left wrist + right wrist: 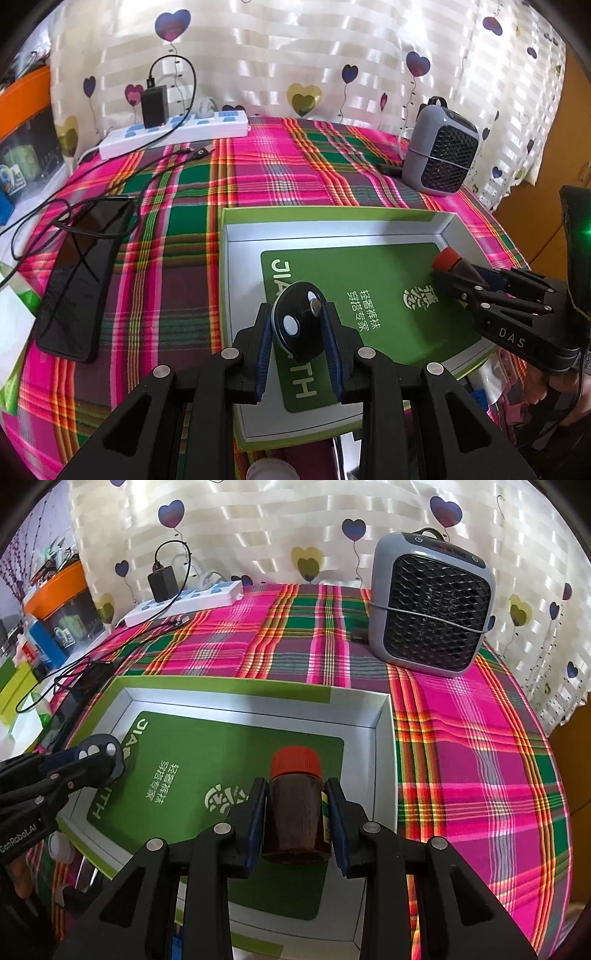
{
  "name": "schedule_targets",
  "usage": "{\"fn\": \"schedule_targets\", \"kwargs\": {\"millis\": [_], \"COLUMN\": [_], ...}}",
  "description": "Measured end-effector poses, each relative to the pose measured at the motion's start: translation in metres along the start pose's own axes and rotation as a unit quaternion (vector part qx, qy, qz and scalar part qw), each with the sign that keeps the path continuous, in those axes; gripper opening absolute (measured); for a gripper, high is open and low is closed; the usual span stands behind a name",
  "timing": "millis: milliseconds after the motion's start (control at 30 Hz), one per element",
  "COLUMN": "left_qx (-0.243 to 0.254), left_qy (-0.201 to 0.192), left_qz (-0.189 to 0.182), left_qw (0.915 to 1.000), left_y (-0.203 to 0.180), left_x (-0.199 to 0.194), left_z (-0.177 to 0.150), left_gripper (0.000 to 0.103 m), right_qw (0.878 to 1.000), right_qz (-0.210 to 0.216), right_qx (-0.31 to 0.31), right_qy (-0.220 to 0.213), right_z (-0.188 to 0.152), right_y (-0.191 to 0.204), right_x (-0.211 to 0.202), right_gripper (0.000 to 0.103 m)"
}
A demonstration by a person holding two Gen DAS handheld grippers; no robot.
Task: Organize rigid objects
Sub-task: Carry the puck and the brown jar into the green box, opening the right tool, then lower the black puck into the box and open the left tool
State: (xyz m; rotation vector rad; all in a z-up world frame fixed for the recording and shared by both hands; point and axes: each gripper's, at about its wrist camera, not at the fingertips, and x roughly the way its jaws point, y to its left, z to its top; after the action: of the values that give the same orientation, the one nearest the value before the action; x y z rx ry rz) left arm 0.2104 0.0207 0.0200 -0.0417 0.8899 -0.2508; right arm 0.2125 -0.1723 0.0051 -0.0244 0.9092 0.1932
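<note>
Clamped between the blue pads of the left claw [300, 332] sat a small black oval key fob with pale buttons [300, 325], held above the left part of a shallow green-and-silver cardboard box [332, 225]. Right claw [297, 819] gripped a brown glass bottle with a red cap [294, 805] over the box's right side, perhaps not touching its floor. Plaid cloth [461, 738] covered the worktop.

The left gripper [300, 325] is pitched steeply downward, its blue pads [263, 350] clamped on a black oval key fob [298, 325] — nothing slack. The right gripper [297, 819] is angled likewise, its pads [338, 827] pressed against a brown bottle [295, 812] with a red cap, held upright.
</note>
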Motion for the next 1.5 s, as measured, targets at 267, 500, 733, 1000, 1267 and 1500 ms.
{"fn": "schedule_targets", "kwargs": {"millis": [267,500,733,1000,1267,1500], "left_qx": [0.008,0.013,0.015,0.016,0.017,0.009], "left_qy": [0.002,0.001,0.000,-0.005,-0.024,-0.046], "left_qz": [0.009,0.011,0.008,0.017,0.015,0.018], "left_qw": [0.9999,0.9998,0.9999,0.9997,0.9995,0.9988], "left_y": [-0.001,-0.004,-0.006,-0.008,-0.010,-0.008], "left_x": [0.002,0.002,0.001,-0.004,-0.025,-0.054], "left_z": [0.000,-0.001,-0.002,-0.003,-0.008,-0.019], "left_gripper": [0.026,0.027,0.031,0.037,0.037,0.037], "right_qw": [1.000,1.000,1.000,1.000,0.999,0.999], "right_qz": [-0.002,0.001,0.003,0.007,0.010,0.008], "right_qx": [-0.005,-0.003,0.000,0.003,-0.005,-0.008], "right_qy": [-0.001,-0.001,-0.007,-0.016,-0.034,-0.052], "right_z": [0.000,0.001,0.001,-0.001,-0.005,-0.014], "right_y": [0.004,0.003,0.003,0.005,0.012,0.016], "right_x": [0.002,0.002,0.001,-0.004,-0.018,-0.039], "right_gripper": [0.033,0.033,0.048,0.050,0.050,0.051]}}
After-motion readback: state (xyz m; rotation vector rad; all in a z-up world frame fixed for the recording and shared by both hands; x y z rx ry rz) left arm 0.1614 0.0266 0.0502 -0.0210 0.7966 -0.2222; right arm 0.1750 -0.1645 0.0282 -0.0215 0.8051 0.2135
